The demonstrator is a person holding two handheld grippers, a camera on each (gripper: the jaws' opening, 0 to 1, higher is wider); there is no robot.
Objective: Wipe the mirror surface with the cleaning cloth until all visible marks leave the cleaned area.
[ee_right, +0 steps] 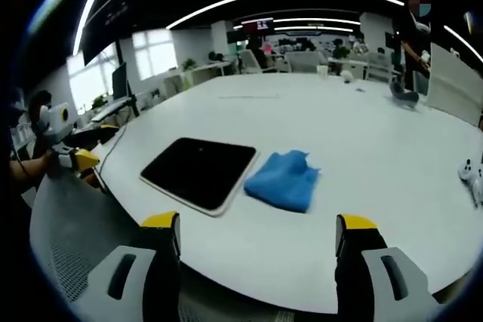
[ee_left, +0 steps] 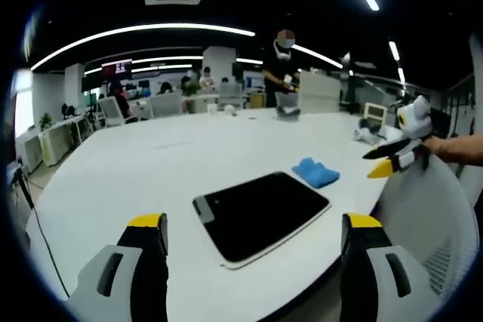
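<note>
A dark rectangular mirror [ee_left: 260,213] with a pale rim lies flat near the white table's front edge; it also appears in the right gripper view [ee_right: 200,171]. A crumpled blue cleaning cloth [ee_left: 315,172] [ee_right: 282,179] rests on the table just beside the mirror. My left gripper [ee_left: 256,239] is open, hovering short of the mirror with nothing between its jaws. My right gripper [ee_right: 256,235] is open too, off the table edge, aimed toward the cloth. The right gripper [ee_left: 396,157] comes into the left gripper view from the right, and the left gripper [ee_right: 75,157] into the right gripper view from the left.
The big white table [ee_left: 166,164] stretches far back. A mesh chair back [ee_left: 423,224] [ee_right: 68,239] stands by the table edge. A person [ee_left: 281,65] stands at the far side. A small white object [ee_right: 474,177] lies at the table's right.
</note>
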